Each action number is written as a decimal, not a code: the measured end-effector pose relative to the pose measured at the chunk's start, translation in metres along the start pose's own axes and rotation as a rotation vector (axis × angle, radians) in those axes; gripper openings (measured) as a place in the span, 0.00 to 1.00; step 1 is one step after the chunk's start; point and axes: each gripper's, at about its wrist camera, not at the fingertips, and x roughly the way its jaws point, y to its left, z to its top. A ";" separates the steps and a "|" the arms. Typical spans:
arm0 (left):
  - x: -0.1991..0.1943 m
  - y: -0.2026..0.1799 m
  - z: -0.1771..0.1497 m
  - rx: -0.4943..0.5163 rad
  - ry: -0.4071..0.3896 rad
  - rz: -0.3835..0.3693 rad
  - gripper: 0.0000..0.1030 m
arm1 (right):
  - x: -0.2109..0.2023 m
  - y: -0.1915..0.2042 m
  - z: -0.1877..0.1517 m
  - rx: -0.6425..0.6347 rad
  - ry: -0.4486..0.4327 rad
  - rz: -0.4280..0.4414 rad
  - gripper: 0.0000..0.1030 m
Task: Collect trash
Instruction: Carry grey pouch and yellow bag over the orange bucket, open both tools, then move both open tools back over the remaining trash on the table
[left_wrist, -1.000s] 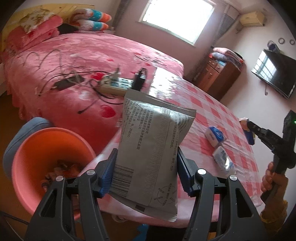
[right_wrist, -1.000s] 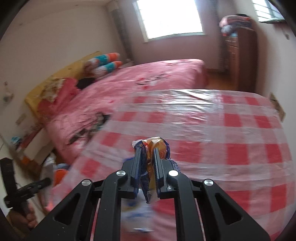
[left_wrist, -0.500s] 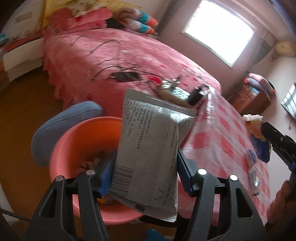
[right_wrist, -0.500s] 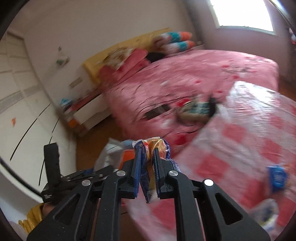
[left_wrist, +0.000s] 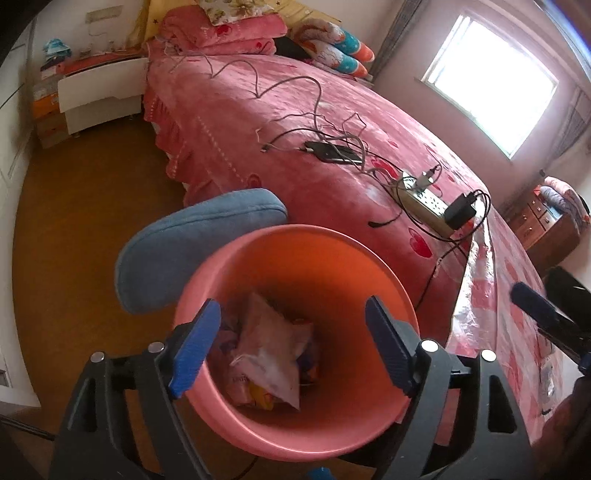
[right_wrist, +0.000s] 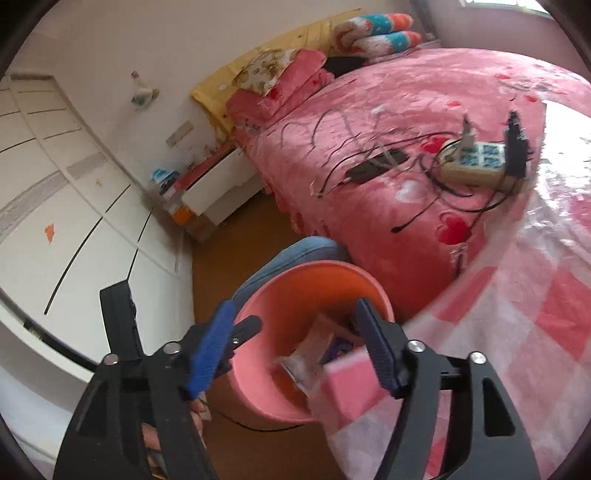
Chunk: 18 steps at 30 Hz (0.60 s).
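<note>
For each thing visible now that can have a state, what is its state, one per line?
Left tool: open, empty, above the bin.
Right tool: open, empty, near the bin.
Pink bin: upright, uncovered, holding wrappers.
Silver pouch: lying inside the bin.
Power strip: on the bed, with chargers plugged in.

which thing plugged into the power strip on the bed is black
The charger brick at the power strip's table-side end is black; the other plug is small and silvery.
</note>
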 end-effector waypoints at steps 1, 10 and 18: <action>-0.001 0.000 0.001 0.000 -0.003 -0.004 0.80 | -0.004 -0.001 -0.001 0.001 -0.010 -0.007 0.75; -0.014 -0.027 -0.001 0.077 -0.053 -0.016 0.87 | -0.058 -0.027 -0.006 0.032 -0.101 -0.182 0.91; -0.026 -0.058 -0.005 0.162 -0.068 -0.017 0.91 | -0.091 -0.049 -0.020 0.036 -0.152 -0.290 0.91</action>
